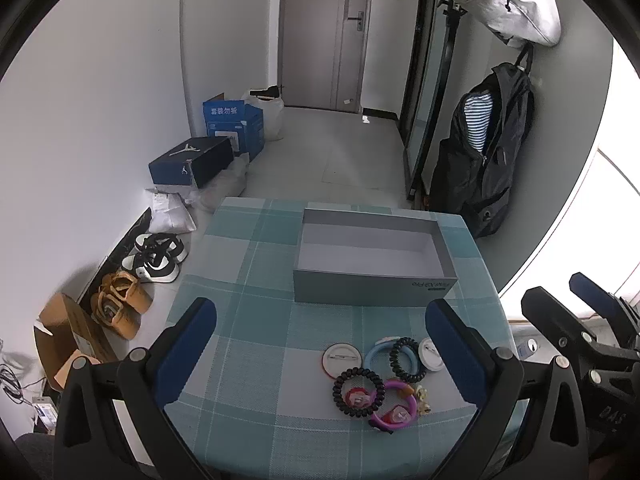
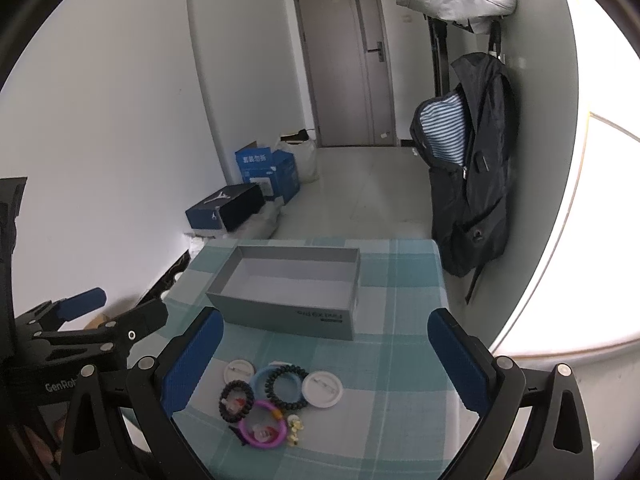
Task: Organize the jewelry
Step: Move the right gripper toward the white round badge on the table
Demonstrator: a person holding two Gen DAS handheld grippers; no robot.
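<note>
Jewelry lot: black coiled elastic bands, pink plastic ring, white round badges; light, springy, slippery. We pinch rims. Both tools gape empty.

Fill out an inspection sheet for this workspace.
Surface: checked cloth on the table.
Job's things: grey box open, empty; hair ties, rings and badges piled in front of it.
Clutter: nothing seen on the table.
Grippers: left gripper and right gripper both open, above the pile, holding nothing.
Cables: wires on the floor, left.
Surroundings: shoes, boxes, backpack, door.
</note>
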